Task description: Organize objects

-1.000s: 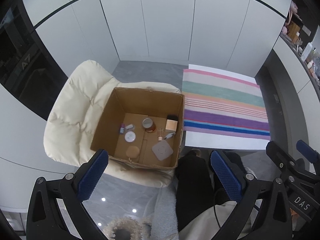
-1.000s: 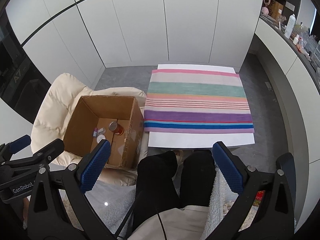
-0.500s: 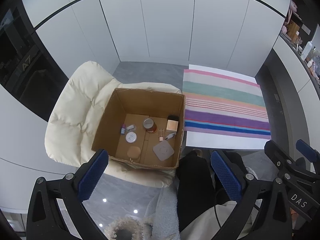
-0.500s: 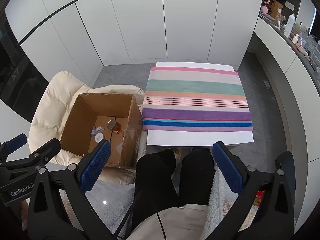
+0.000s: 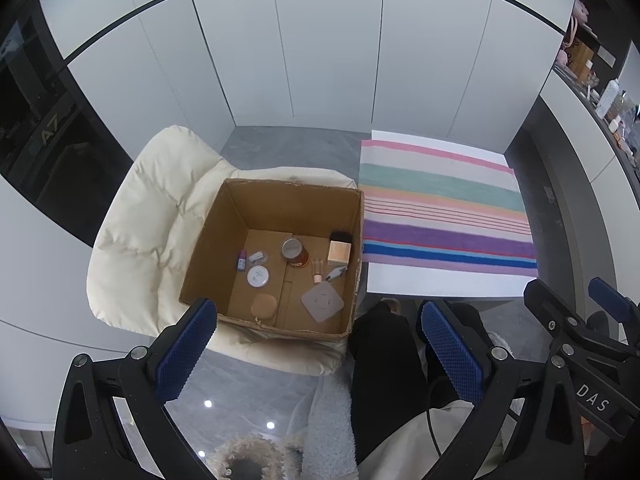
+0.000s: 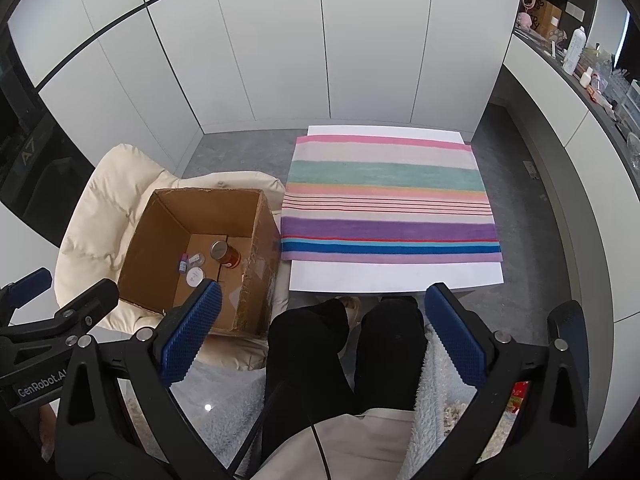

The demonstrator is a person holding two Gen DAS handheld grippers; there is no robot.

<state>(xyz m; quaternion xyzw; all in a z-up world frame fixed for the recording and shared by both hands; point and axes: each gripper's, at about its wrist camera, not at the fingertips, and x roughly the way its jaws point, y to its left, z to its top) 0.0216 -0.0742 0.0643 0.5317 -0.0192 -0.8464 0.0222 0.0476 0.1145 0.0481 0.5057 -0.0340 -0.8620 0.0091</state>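
An open cardboard box (image 5: 224, 248) (image 6: 260, 264) sits on a cream padded chair (image 5: 136, 232). Inside lie several small things: a brown can (image 5: 294, 251) (image 6: 225, 254), a wooden block with a dark top (image 5: 340, 249), a grey square pad (image 5: 322, 302), a round white tin (image 5: 258, 276), a tan compact (image 5: 263, 305) and a small purple bottle (image 5: 241, 260). My left gripper (image 5: 316, 352) is open and empty, held high above the box's near edge. My right gripper (image 6: 320, 340) is open and empty above the person's legs.
A low white table (image 6: 396, 276) (image 5: 444, 284) with a striped cloth (image 6: 388, 196) stands right of the box. The person's black-trousered legs (image 6: 344, 344) are below the grippers. White cabinets stand behind. A cluttered counter (image 6: 580, 64) runs along the right.
Both views have shifted slightly; the box and table sit a little lower and nearer in frame. Both grippers stay open and empty.
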